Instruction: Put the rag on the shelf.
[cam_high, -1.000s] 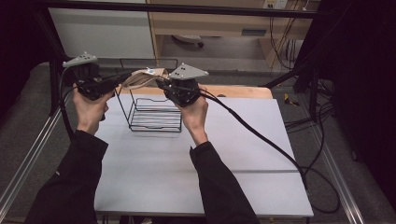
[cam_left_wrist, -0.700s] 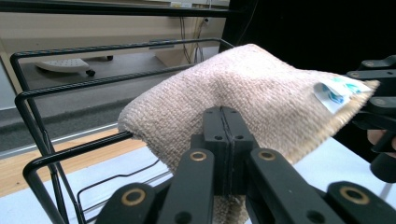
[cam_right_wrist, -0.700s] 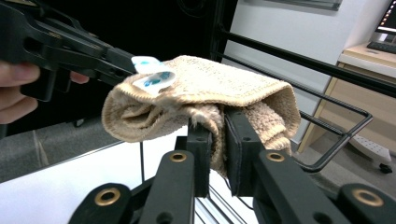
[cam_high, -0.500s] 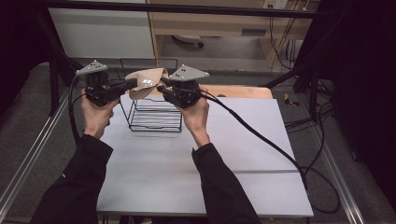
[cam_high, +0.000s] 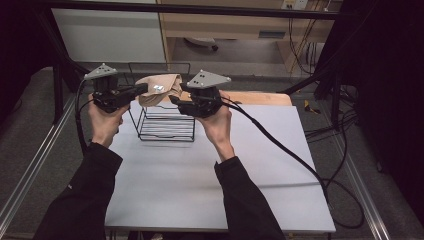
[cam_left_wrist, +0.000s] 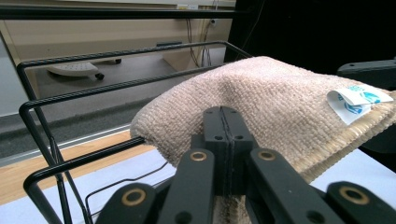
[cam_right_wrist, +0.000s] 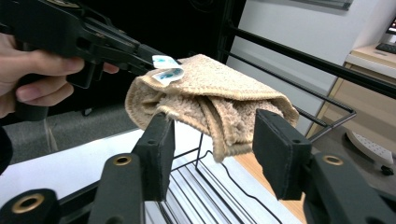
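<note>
Overhead, white table (cam_high: 200, 190) carries a black wire basket (cam_high: 167, 122) at its far left part. Beige folded towel (cam_high: 159, 89) hangs above the basket's far rim, off the table. Left gripper (cam_high: 142, 90) jaws pressed together on the towel's left edge. Right gripper (cam_high: 175, 99) jaws spread, straddling the towel's right end (cam_right_wrist: 233, 126). White tag (cam_left_wrist: 357, 100) on towel.

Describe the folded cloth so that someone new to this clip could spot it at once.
Start at the white table and find the black wire basket near its far edge. Just above that basket, the left claw is shut on a folded beige terry towel, while the right claw stands open beside it. It is the one soft, pale thing among black metal, and it carries a small white and blue label.
</note>
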